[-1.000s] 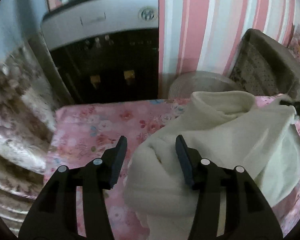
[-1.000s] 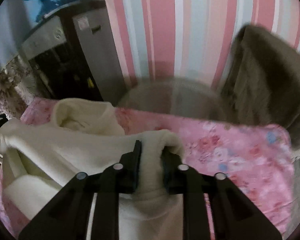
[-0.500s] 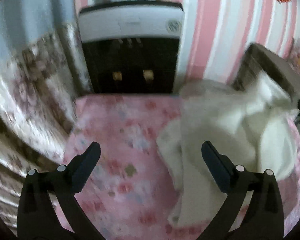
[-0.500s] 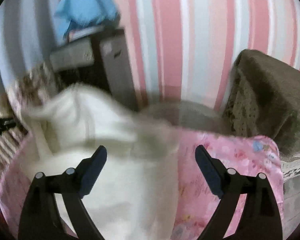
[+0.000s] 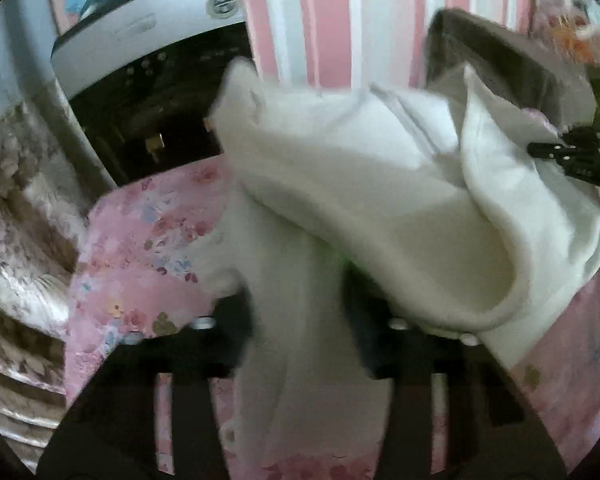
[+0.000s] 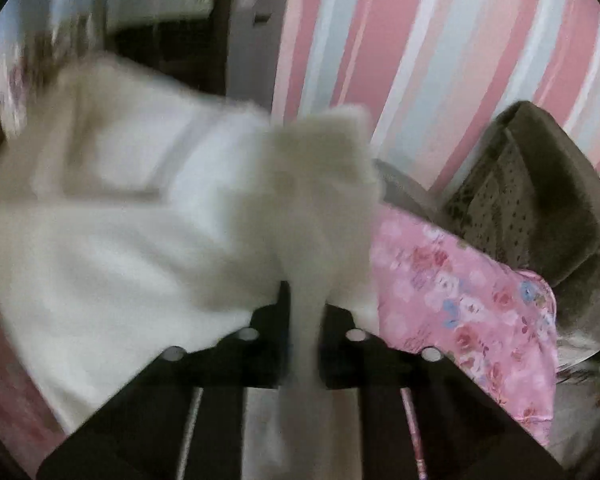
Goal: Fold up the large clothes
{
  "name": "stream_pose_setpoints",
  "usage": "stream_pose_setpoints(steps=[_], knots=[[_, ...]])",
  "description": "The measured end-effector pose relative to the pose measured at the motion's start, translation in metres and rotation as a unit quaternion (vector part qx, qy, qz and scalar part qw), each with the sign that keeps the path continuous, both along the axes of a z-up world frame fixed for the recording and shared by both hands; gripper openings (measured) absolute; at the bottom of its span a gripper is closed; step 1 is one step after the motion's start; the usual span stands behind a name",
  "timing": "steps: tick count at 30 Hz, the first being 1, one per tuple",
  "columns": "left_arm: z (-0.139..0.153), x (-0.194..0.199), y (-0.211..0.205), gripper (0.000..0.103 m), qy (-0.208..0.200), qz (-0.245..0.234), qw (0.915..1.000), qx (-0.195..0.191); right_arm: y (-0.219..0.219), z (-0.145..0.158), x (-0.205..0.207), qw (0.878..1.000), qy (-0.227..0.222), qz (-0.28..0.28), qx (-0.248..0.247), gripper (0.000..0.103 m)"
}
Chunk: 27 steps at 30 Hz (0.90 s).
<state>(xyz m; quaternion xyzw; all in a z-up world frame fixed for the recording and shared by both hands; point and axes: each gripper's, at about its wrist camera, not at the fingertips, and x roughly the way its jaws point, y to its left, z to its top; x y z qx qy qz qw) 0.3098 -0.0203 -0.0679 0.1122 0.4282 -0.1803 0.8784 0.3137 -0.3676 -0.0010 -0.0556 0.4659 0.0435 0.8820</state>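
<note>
Cream fleece garment (image 5: 360, 184) lay heaped on the pink floral tablecloth (image 5: 140, 240), partly lifted and blurred. It looked soft, thick and light, likely to sag and slide, so hems or corners seemed the best places to hold. Your left gripper (image 5: 296, 320) was closing, with a bunched strip of fleece between its jaws. Your right gripper (image 6: 306, 320) had its jaws pinched tight on another fold. Its long axis seemed to run between your two grippers, though crumpling hid which end pointed where.

Cream fleece garment (image 5: 364, 184) lies bunched and folded over pink floral cloth (image 5: 148, 240).
</note>
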Motion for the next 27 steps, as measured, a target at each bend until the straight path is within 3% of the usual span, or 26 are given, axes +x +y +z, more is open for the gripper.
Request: stream_pose_setpoints(steps=[1, 2, 4, 6, 9, 10, 11, 12, 13, 14, 17, 23, 26, 27], knots=[[0.005, 0.005, 0.010, 0.021, 0.010, 0.005, 0.9996, -0.025, -0.014, 0.012, 0.003, 0.999, -0.014, -0.017, 0.038, 0.007], [0.009, 0.009, 0.024, 0.021, 0.025, 0.008, 0.9979, -0.059, -0.033, 0.024, 0.006, 0.995, -0.034, -0.044, 0.082, 0.007], [0.005, 0.014, 0.046, 0.021, 0.043, 0.023, 0.9948, -0.089, -0.090, 0.029, 0.017, 0.968, -0.054, -0.129, 0.207, 0.007], [-0.014, 0.018, 0.057, 0.020, 0.063, 0.042, 0.9944, -0.074, -0.144, 0.001, 0.026, 0.930, -0.025, -0.222, 0.293, 0.009], [-0.026, 0.009, 0.062, 0.023, 0.066, 0.048, 0.9955, -0.049, -0.150, -0.031, 0.030, 0.948, 0.017, -0.238, 0.212, 0.022], [-0.024, 0.006, 0.065, 0.032, 0.062, 0.055, 0.9958, -0.040, -0.147, -0.035, 0.025, 0.951, 0.014, -0.227, 0.208, 0.022], [-0.021, 0.004, 0.068, 0.041, 0.055, 0.063, 0.9960, -0.032, -0.145, -0.035, 0.016, 0.953, 0.006, -0.220, 0.207, 0.030], [-0.018, 0.001, 0.069, 0.060, 0.044, 0.072, 0.9963, -0.020, -0.144, -0.031, 0.004, 0.954, -0.007, -0.215, 0.207, 0.056], [-0.013, -0.001, 0.070, 0.078, 0.032, 0.081, 0.9962, -0.007, -0.142, -0.025, -0.008, 0.956, -0.022, -0.208, 0.205, 0.069], [-0.007, -0.003, 0.071, 0.085, 0.019, 0.087, 0.9960, -0.001, -0.141, -0.021, -0.017, 0.958, -0.035, -0.202, 0.199, 0.079], [0.003, -0.003, 0.072, 0.089, 0.022, 0.084, 0.9957, -0.034, -0.140, -0.008, -0.045, 0.964, -0.060, -0.183, 0.181, 0.080], [-0.015, 0.001, 0.039, 0.096, 0.053, 0.061, 0.9959, -0.041, -0.114, -0.040, -0.076, 0.968, 0.009, -0.145, 0.205, 0.081], [-0.036, 0.007, 0.028, 0.096, 0.087, 0.061, 0.9932, -0.048, -0.106, -0.052, -0.080, 0.960, 0.002, -0.162, 0.230, 0.082], [-0.044, 0.009, 0.027, 0.098, 0.102, 0.063, 0.9910, -0.060, -0.104, -0.054, -0.080, 0.953, -0.004, -0.157, 0.261, 0.082]])
